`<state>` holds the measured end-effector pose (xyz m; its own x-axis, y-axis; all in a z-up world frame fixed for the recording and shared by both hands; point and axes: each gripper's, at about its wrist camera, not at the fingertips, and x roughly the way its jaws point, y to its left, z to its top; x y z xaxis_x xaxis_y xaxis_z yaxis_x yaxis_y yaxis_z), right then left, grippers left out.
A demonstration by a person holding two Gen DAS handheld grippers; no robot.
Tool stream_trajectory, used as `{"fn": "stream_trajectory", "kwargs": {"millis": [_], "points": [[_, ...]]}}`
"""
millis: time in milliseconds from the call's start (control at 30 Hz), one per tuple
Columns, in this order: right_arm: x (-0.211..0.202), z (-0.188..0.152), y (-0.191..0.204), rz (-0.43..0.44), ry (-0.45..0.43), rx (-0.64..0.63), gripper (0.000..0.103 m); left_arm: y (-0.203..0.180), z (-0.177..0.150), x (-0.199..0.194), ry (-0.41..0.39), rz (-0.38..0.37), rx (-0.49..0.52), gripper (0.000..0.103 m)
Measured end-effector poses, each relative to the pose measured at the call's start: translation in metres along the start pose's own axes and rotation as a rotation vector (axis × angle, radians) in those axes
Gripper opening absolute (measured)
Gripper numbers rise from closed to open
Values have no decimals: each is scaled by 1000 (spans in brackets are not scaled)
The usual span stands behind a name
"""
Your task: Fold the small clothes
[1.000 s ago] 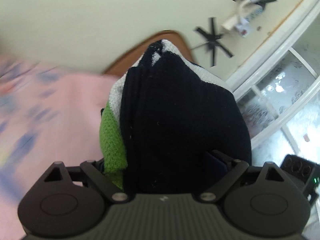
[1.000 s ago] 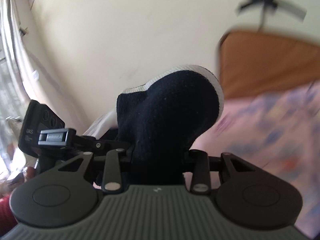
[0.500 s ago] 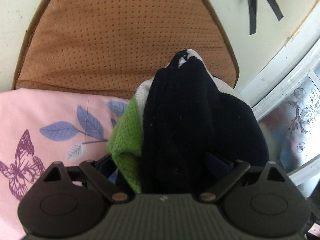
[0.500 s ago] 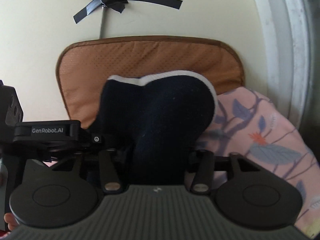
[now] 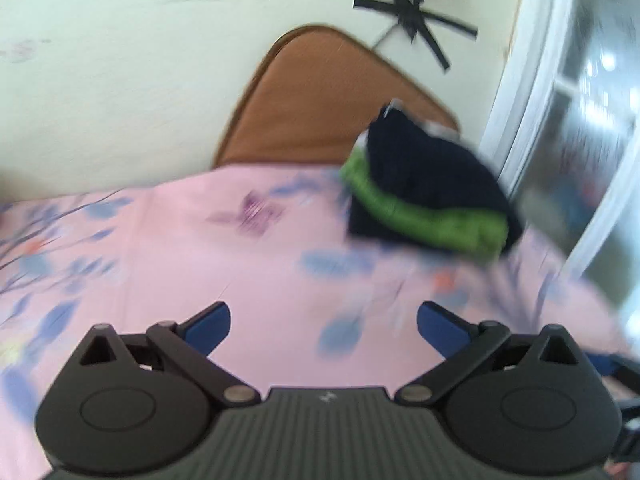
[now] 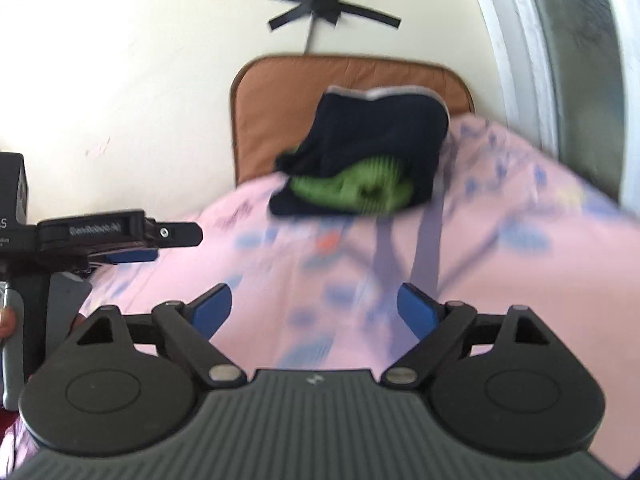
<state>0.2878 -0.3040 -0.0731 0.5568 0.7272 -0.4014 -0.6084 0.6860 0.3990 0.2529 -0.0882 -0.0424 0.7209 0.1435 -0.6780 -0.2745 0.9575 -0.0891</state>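
- Now the folded dark-and-green garment (image 5: 424, 196) lies on the pink bedsheet (image 5: 200, 248) just before the brown headboard (image 5: 320, 100) — likely its resting spot.
- Left tongs (image 5: 324, 320) and right tongs (image 6: 314, 306) gape empty, well short of the headboard — free for another piece.

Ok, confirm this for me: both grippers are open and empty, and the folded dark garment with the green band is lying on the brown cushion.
Not quite. Both the left gripper and the right gripper are open and empty, but the folded dark garment with the green band lies on the pink floral sheet, in front of the brown cushion. The right wrist view shows this best.
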Motion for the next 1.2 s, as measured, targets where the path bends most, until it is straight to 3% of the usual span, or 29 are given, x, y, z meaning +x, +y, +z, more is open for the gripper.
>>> {"fn": "stream_trajectory", "kwargs": {"millis": [100, 233, 433, 867, 1200], "points": [[-17, -31, 19, -29, -28, 40, 97, 8, -32, -27, 24, 51, 22, 103], [-30, -50, 47, -70, -69, 75, 98, 22, -72, -55, 22, 57, -39, 103], [-44, -73, 72, -181, -120, 71, 98, 34, -104, -78, -19, 99, -48, 103], [-57, -92, 94, -273, -139, 28, 98, 36, -115, -86, -36, 113, -54, 103], [-47, -75, 89, -332, -194, 64, 98, 37, -113, -85, -33, 122, -51, 103]]}}
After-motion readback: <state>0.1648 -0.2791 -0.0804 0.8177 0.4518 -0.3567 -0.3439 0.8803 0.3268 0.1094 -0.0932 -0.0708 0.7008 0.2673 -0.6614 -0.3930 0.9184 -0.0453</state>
